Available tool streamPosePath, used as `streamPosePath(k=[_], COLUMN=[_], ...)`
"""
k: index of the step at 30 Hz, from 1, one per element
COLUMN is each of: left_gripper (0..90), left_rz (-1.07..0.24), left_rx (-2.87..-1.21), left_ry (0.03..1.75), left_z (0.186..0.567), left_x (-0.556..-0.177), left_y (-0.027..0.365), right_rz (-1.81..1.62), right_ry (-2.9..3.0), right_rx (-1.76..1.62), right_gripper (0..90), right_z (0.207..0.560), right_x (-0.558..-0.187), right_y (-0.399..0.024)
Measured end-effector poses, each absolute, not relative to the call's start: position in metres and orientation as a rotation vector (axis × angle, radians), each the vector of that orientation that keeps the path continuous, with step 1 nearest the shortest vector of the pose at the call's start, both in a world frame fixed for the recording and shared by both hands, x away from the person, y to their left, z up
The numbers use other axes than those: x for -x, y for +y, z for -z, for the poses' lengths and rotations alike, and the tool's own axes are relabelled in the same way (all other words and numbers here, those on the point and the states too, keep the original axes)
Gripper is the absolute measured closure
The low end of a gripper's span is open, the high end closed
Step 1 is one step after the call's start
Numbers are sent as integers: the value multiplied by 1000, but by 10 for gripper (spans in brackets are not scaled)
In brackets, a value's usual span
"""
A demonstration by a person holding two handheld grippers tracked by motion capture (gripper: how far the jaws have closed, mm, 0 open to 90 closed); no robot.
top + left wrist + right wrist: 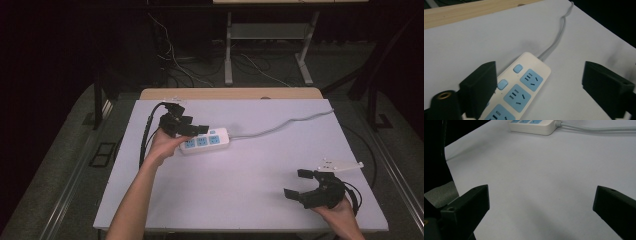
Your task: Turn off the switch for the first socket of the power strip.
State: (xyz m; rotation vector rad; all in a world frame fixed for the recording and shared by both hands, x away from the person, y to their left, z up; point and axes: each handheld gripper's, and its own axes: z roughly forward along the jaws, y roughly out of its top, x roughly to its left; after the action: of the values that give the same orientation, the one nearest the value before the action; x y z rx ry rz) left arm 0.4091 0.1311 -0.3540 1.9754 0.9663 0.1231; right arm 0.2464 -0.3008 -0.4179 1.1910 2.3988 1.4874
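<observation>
A white power strip (206, 141) with blue sockets and blue switches lies left of centre on the white table sheet (240, 175). Its grey cord (285, 125) runs off to the back right. My left gripper (192, 125) hovers open over the strip's left end. In the left gripper view the strip (524, 85) lies between and below the wide-apart jaws of the left gripper (541, 75), and I cannot tell if the left jaw touches it. My right gripper (298, 184) stands open near the front right corner, holding nothing. In the right gripper view, the right gripper (541, 197) faces bare sheet, the strip (534, 126) far ahead.
A wooden table edge (230, 93) shows behind the sheet. Beyond it stand metal table legs (228, 50) and loose cables (175, 62) on the dark floor. The left gripper's black cable (146, 135) trails along the sheet's left side.
</observation>
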Motion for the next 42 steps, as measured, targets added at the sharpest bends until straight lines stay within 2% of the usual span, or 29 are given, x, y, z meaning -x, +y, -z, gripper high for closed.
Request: streamPosePath(k=[3,15,42], left_gripper=[0,0,0], left_rz=[-117,-143,-190], left_rx=[-1997,-1980,-1936], left_ry=[959,917,858], left_z=[351,347,382], left_x=[-403,-376,-297], left_y=[132,136,152], right_rz=[-1487,-1485,-1489], right_ry=[2398,2401,2408], right_rx=[-1190,-1191,-1179], right_gripper=[4,4,4], right_z=[418,418,417], right_x=[-247,-246,-245], right_y=[-301,-300,-297])
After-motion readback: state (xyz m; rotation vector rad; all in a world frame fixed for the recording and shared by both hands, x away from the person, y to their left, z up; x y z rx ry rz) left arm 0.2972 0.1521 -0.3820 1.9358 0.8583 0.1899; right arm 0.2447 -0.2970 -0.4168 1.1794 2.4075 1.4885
